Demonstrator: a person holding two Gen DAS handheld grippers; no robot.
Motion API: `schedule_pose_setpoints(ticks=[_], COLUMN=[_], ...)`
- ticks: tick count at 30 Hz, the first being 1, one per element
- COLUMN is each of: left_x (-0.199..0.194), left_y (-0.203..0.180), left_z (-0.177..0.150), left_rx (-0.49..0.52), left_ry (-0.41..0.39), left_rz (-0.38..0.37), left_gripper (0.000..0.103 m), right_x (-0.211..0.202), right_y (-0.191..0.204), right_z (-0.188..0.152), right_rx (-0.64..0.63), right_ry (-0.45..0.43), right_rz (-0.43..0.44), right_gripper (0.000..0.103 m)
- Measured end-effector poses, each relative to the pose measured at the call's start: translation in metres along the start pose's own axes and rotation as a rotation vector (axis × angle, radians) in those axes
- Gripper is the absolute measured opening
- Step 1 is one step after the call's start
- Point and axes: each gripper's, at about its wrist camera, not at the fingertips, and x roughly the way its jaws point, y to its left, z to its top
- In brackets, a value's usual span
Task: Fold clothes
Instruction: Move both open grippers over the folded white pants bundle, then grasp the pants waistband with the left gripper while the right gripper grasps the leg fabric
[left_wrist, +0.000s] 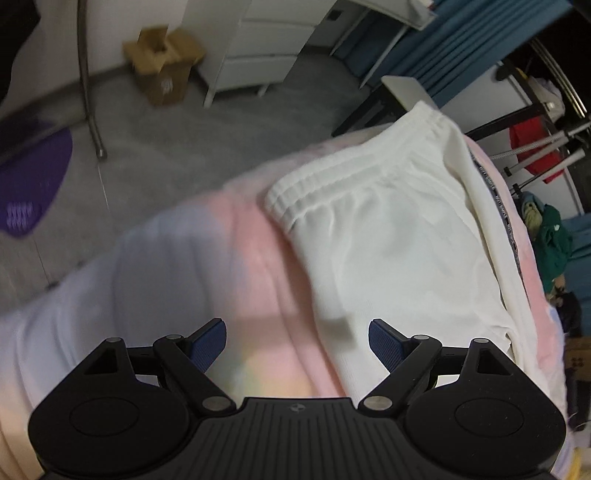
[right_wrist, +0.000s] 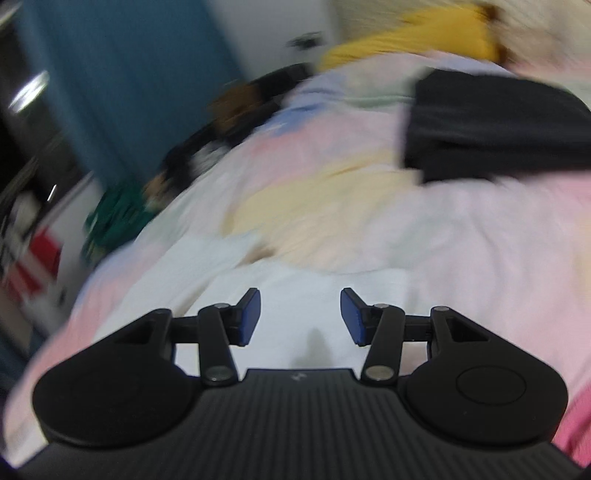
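White shorts (left_wrist: 391, 236) with an elastic waistband lie folded on a pastel pink, blue and yellow blanket (left_wrist: 207, 266). My left gripper (left_wrist: 297, 345) is open and empty, just above the blanket at the near left edge of the shorts. In the blurred right wrist view, my right gripper (right_wrist: 300, 317) is open and empty over a white garment (right_wrist: 295, 295) on the same blanket (right_wrist: 480, 251). A folded black garment (right_wrist: 495, 125) lies at the far right of the blanket.
Beyond the bed are grey floor (left_wrist: 207, 125), a cardboard box (left_wrist: 162, 62), a white drawer unit (left_wrist: 266, 40), a purple mat (left_wrist: 29, 181) and a metal pole (left_wrist: 86, 74). Blue curtains (right_wrist: 122, 85), a green garment (right_wrist: 118, 218) and a yellow item (right_wrist: 410, 40) are around.
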Motion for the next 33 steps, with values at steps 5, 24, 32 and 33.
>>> schedule_pose_setpoints(ticks=[5, 24, 32, 33], left_x=[0.009, 0.043, 0.047, 0.047], left_y=[0.013, 0.002, -0.012, -0.01], left_z=[0.001, -0.014, -0.015, -0.015], left_rx=[-0.127, -0.167, -0.079, -0.09], left_ry=[0.004, 0.075, 0.071, 0.075], left_rz=[-0.138, -0.469, -0.418, -0.42], left_gripper=[0.083, 0.067, 0.068, 0.068], right_x=[-0.006, 0.053, 0.079, 0.082], right_y=[-0.051, -0.078, -0.029, -0.027], right_z=[0.001, -0.027, -0.021, -0.023], right_rx=[0.207, 0.534, 0.473, 0.498], right_ry=[-0.016, 0.286, 0.235, 0.227], right_rz=[-0.05, 0.117, -0.051, -0.065], right_gripper=[0.053, 0.052, 0.051, 0.051])
